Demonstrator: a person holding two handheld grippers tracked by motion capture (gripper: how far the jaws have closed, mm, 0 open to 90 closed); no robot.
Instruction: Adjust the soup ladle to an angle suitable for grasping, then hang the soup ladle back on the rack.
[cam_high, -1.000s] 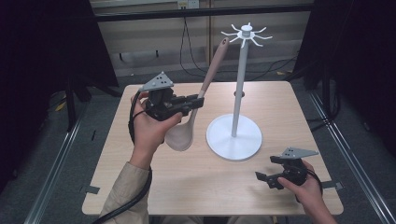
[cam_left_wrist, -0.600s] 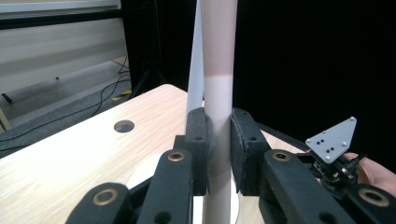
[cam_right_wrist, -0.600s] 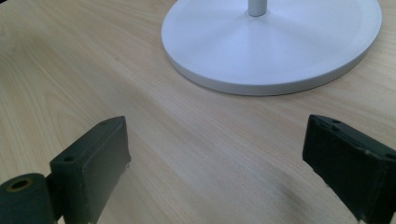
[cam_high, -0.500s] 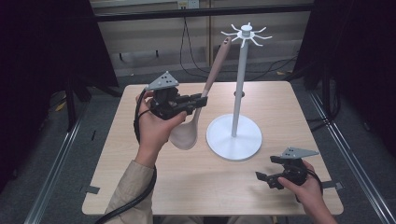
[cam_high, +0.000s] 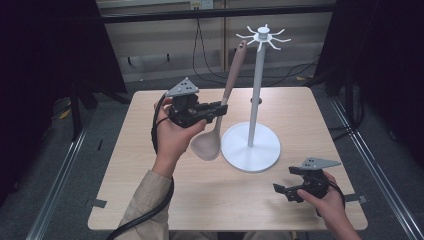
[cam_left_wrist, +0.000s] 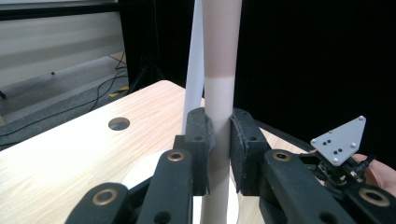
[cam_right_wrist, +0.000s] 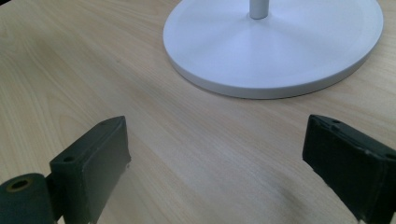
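Observation:
My left gripper (cam_high: 220, 108) is shut on the handle of a long beige spoon (cam_high: 227, 95), held nearly upright above the table with its bowl (cam_high: 206, 145) hanging low. In the left gripper view the handle (cam_left_wrist: 219, 93) is clamped between the two black pads (cam_left_wrist: 198, 140). A white stand (cam_high: 256, 90) with a round base (cam_high: 250, 147) and hook arms at its top (cam_high: 263, 36) rises just right of the spoon. My right gripper (cam_high: 284, 191) rests low near the table's front right, open, with nothing between its jaws (cam_right_wrist: 224, 172); the stand's base (cam_right_wrist: 275, 42) lies ahead of it.
The light wooden table (cam_high: 150, 195) has a small round hole (cam_high: 253, 101) near its far side. Dark curtains and cables lie beyond the far edge. Metal rails run along the floor on both sides.
My left gripper has lifted the spoon slightly and shifted it right, toward the stand's pole; the handle's tip now reaches close to the hooks. The right gripper has stayed put.

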